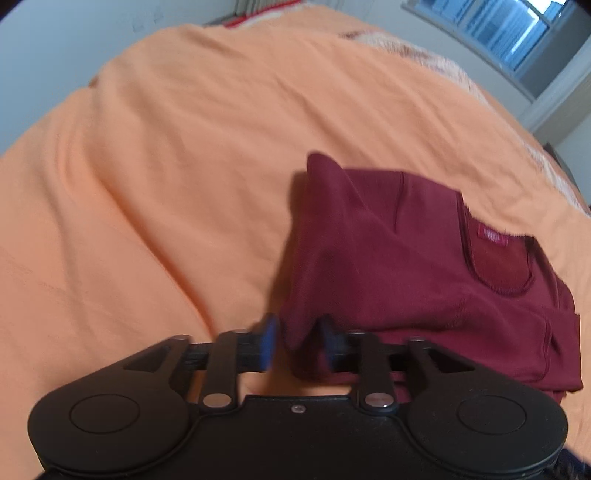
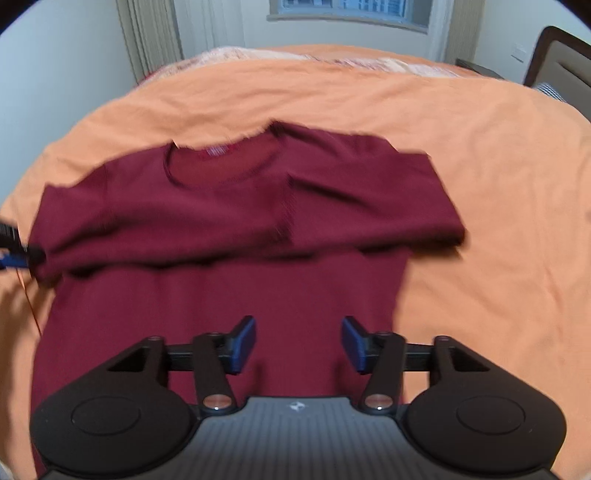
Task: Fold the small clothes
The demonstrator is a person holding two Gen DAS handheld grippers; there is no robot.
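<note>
A maroon T-shirt (image 2: 221,295) lies on an orange bed cover (image 2: 498,221), neck and red label (image 2: 216,151) toward the far side. Its right sleeve is folded in across the chest. In the left wrist view the shirt (image 1: 406,266) rises in a bunched fold into my left gripper (image 1: 299,343), whose blue pads are shut on that fabric. The right wrist view shows the left gripper (image 2: 18,254) at the far left, holding the shirt's left sleeve end lifted off the bed. My right gripper (image 2: 299,343) hovers open over the shirt's lower body, nothing between its pads.
The orange cover (image 1: 166,184) spreads wide to the left of the shirt. A pale patterned blanket (image 2: 295,55) lies along the far edge. A window (image 2: 347,7) and walls stand behind, with a dark headboard (image 2: 557,59) at the right. A thin orange cord (image 2: 31,299) hangs at left.
</note>
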